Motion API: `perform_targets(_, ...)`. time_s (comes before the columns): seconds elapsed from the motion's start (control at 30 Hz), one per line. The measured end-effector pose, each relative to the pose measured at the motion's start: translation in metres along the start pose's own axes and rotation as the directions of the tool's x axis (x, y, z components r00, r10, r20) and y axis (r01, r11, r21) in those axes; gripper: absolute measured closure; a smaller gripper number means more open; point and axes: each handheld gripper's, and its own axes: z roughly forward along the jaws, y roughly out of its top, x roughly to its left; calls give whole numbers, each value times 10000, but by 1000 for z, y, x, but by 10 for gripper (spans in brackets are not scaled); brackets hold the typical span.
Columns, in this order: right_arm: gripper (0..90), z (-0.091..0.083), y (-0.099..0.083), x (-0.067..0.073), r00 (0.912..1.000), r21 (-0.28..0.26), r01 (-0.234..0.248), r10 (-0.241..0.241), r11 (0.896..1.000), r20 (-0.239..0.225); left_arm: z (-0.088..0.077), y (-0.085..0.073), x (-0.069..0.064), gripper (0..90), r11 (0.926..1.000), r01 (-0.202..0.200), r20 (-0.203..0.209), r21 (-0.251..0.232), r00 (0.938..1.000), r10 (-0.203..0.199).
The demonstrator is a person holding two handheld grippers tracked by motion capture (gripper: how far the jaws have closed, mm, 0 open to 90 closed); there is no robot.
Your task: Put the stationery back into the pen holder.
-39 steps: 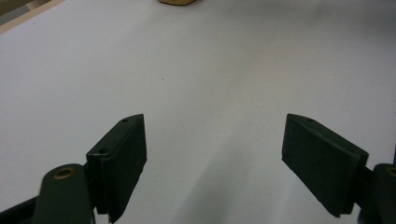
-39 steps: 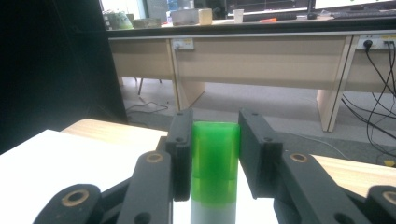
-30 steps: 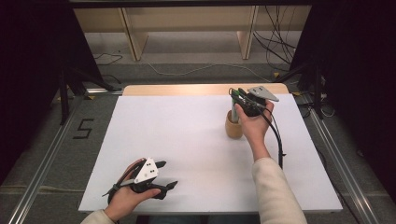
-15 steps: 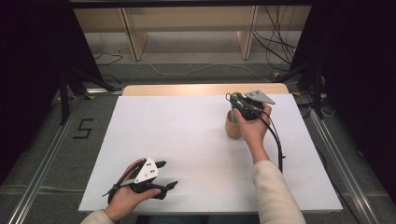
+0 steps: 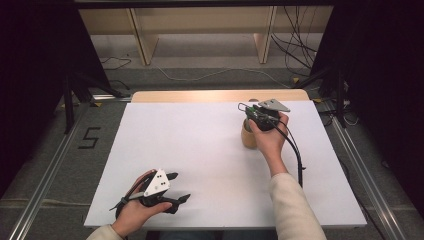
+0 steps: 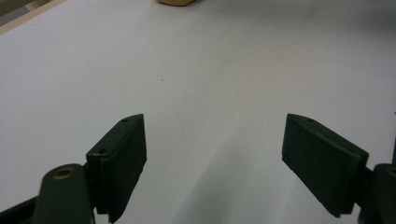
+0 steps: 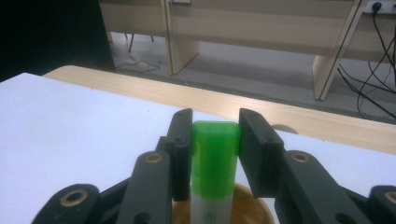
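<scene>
A green-capped white stick [image 7: 212, 154] stands upright in a round wooden cup [image 7: 247, 210]. My right gripper [image 7: 215, 126] is shut on the stick's green cap, one pad against each side. In the high view this gripper [image 5: 248, 111] sits over the cup [image 5: 248, 138] at the far right of the white board, with a hand around it. Near the front left edge my left gripper [image 5: 181, 187] rests open on the board. Its jaws [image 6: 215, 140] stand wide apart with bare white surface between them.
The white board [image 5: 200, 150] covers the table, and a strip of wooden tabletop [image 5: 200, 96] shows along its far edge. Beyond it are wooden shelf legs [image 5: 142, 40] and cables [image 5: 295, 55] on the floor. Metal rails [image 5: 45, 175] run along both sides.
My right gripper has shifted slightly left and nearer in the picture, still over the cup. The left gripper has kept still.
</scene>
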Motion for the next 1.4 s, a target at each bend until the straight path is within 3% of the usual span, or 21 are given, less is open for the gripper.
perform_targets(0.37,644,-1,0,-1,9998,175,91,-94,9998,177,0,0,0,220,10000,-79,9,36,10000,79)
perform_targets(0.77,432,-9,6,-3,9997,97,-58,60,9999,-223,0,0,1,220,10000,-79,12,46,10000,79)
perform_targets(1.03,300,-30,12,-7,9991,498,-33,54,9988,-425,0,0,0,219,10000,24,-13,6,10000,-24)
perform_targets(1.13,293,-41,12,-8,9986,709,145,-108,9974,-526,1,0,1,219,10000,10,-32,23,10000,-9)
perform_targets(1.4,270,-68,5,-11,9963,832,-37,108,9965,-854,1,-1,1,219,10000,-10,-22,76,10000,10)
